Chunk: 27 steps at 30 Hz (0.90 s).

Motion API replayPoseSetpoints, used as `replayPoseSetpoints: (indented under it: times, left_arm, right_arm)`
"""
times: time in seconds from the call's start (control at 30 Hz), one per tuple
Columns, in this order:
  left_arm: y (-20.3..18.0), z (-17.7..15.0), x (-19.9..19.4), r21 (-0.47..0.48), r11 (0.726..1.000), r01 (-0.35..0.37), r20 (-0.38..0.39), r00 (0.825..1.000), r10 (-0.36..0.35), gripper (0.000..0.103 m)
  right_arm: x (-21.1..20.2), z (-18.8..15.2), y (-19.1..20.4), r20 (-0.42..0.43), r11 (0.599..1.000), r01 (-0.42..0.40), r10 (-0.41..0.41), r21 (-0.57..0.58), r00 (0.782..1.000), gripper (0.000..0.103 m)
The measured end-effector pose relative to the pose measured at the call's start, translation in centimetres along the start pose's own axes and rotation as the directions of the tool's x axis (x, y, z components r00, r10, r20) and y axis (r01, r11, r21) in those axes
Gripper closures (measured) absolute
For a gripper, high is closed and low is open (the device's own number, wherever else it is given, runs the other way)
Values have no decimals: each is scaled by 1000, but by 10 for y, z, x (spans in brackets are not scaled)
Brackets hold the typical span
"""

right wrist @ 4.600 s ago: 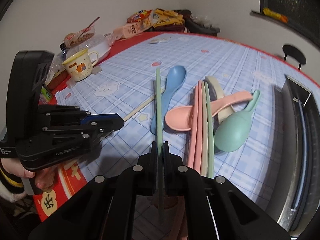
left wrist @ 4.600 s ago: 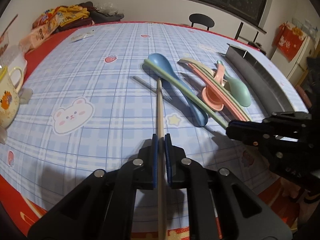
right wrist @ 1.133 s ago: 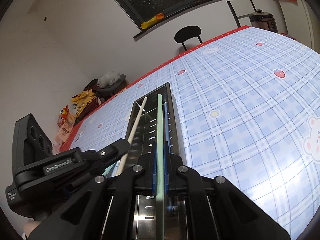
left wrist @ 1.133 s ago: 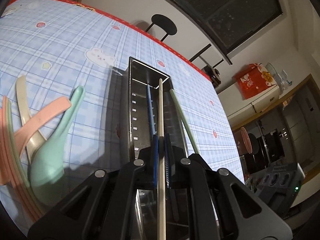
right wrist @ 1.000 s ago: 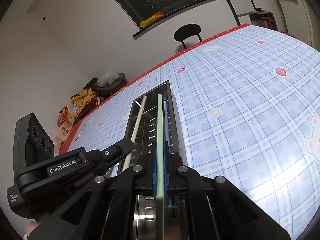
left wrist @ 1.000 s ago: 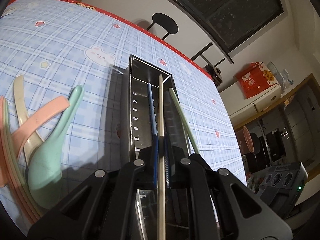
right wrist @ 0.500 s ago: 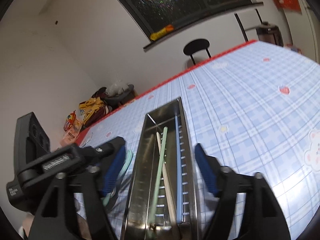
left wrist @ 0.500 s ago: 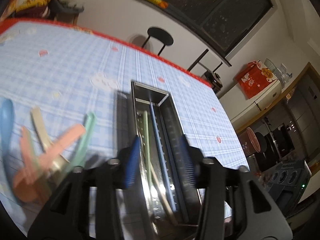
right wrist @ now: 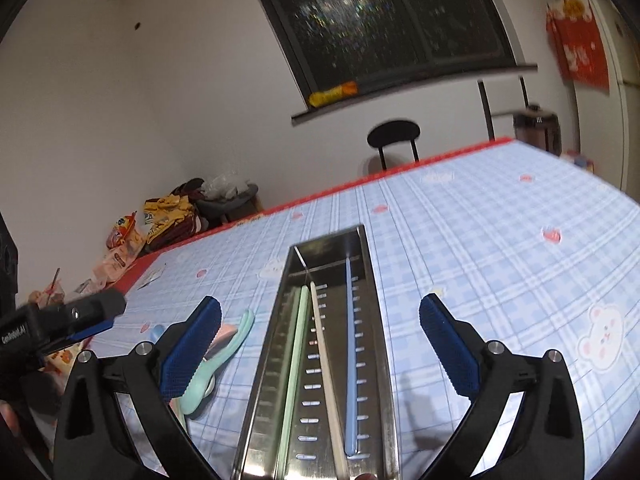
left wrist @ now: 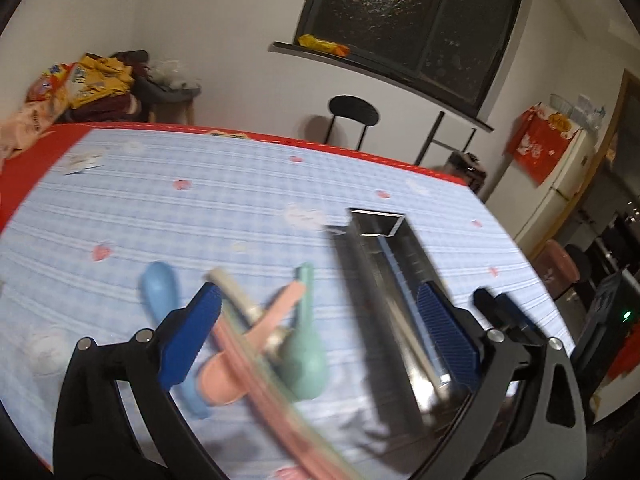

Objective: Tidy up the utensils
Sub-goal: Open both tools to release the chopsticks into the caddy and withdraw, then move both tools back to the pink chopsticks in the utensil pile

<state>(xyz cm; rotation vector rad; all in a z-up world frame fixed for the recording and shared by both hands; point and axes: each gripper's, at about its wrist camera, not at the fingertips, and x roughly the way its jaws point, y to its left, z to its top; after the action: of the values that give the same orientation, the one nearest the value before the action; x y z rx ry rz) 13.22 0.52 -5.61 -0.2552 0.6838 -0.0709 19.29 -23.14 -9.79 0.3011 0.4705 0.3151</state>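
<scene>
Both grippers were black plastic frames with ribbed blue pads and silver screw heads on the arms: right gripper (right wrist: pixel 320 344), left gripper (left wrist: pixel 320 332). Left gripper's housing (right wrist: pixel 36 332) carried white "GenRobot.AI" lettering; a fingertip showed below it, no sleeve visible.

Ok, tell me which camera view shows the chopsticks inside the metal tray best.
The right wrist view. It looks straight down the metal tray, so the green chopstick, the beige chopstick and the blue chopstick lie sharp and separate. The left wrist view shows the tray blurred, its contents hard to separate.
</scene>
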Motion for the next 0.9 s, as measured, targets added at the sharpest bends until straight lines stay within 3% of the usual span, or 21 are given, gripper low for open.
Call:
replayPoseSetpoints:
  times: [0.43,0.6,0.77,0.9]
  left_arm:
    - [83,-43,-50,25,988,-155,-5,988,156,6]
    - [99,-61,-58,86,982,-166,-7,986,168,6]
    - [100,-69,-65,121,983,-137,11,991,136,6]
    - [102,-78,-67,141,987,-80,-2,997,81,7]
  right_arm:
    - [-16,-9,38,74,987,-120,128,-107,989,6]
    - [-17,-20,75,-95,961,-173,155,-217,983,6]
    - [-21,-42,102,-192,923,-270,223,-273,956,7]
    - [-18,-61,123,-293,897,-305,212,-320,932,36]
